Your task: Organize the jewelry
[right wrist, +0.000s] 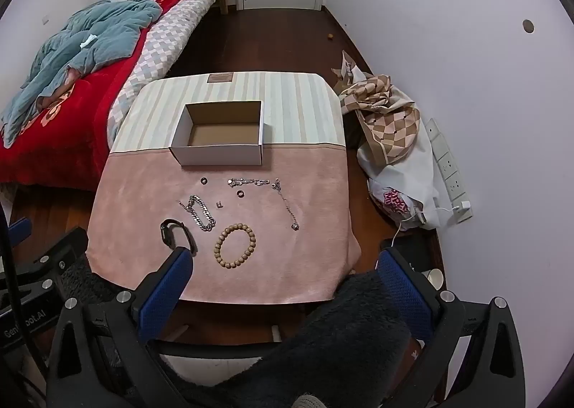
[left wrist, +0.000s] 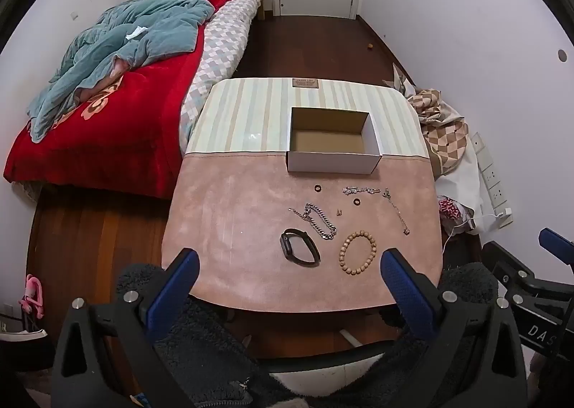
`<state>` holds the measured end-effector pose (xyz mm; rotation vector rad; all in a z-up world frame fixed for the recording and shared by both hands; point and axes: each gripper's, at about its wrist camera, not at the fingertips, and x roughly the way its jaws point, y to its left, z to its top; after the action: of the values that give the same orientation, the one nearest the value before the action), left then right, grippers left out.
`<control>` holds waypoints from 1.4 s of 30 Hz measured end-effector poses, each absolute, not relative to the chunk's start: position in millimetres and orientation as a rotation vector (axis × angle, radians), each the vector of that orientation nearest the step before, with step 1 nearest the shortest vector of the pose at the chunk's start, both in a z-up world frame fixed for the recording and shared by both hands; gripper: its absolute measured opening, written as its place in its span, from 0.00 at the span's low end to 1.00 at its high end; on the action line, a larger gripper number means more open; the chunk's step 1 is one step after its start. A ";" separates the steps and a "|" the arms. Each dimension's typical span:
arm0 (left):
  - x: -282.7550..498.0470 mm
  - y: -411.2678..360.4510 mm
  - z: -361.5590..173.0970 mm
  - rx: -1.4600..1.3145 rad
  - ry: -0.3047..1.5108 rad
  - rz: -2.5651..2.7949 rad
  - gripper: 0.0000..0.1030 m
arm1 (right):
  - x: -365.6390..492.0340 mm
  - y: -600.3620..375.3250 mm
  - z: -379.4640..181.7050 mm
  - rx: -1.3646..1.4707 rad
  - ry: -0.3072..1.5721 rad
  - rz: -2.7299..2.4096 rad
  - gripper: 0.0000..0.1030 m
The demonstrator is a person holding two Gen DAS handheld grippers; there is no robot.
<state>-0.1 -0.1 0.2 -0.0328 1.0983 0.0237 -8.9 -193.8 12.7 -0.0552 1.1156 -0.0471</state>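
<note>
Two grippers: the left gripper (left wrist: 288, 259) and the right gripper (right wrist: 285, 257), each with blue-padded fingers spread wide apart and holding nothing, both hanging over the near edge of the table (left wrist: 222, 214).
Boxes: one open white cardboard box (left wrist: 332, 160), its inside bare, straight ahead of the left gripper and ahead-left of the right one, beyond all the jewelry.
Bead bracelets: one wooden bead bracelet (right wrist: 235, 246), the closest piece, just ahead between the right gripper's fingers and near the left gripper's right finger.
Watches: one black watch (left wrist: 300, 247), just beside the beads on their left; in the right wrist view its strap end is hidden behind the left finger (right wrist: 168, 295).
Chain bracelets: one chunky silver chain (left wrist: 319, 221), just beyond the watch.
Thin chains: two, one silver charm chain (left wrist: 360, 190) lying crosswise near the box, one slim chain (left wrist: 396, 210) running from it toward the grippers on the right.
Rings: two dark rings (left wrist: 317, 188) (left wrist: 356, 201), well apart.
Small pieces: one tiny item (left wrist: 338, 212) between chunky chain and nearer ring, too small to identify.
</note>
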 end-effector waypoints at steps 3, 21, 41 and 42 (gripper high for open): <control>-0.1 0.5 0.3 -0.037 1.099 0.023 1.00 | -8.9 -193.5 13.3 -0.060 1.114 -0.047 1.00; 7.4 5.4 9.5 -0.028 1.088 0.021 1.00 | -9.0 -200.0 16.5 -0.060 1.110 -0.056 1.00; -1.6 -12.2 9.0 -0.022 1.076 0.017 1.00 | -10.2 -209.5 27.6 -0.067 1.096 -0.065 1.00; -1.4 -12.9 9.0 -0.022 1.075 0.017 1.00 | -10.5 -209.3 27.1 -0.065 1.096 -0.065 1.00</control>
<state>-1.4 -12.9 9.0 -0.0221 1.0747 0.0170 -10.5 -209.3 27.1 -0.0652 1.0962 -0.0646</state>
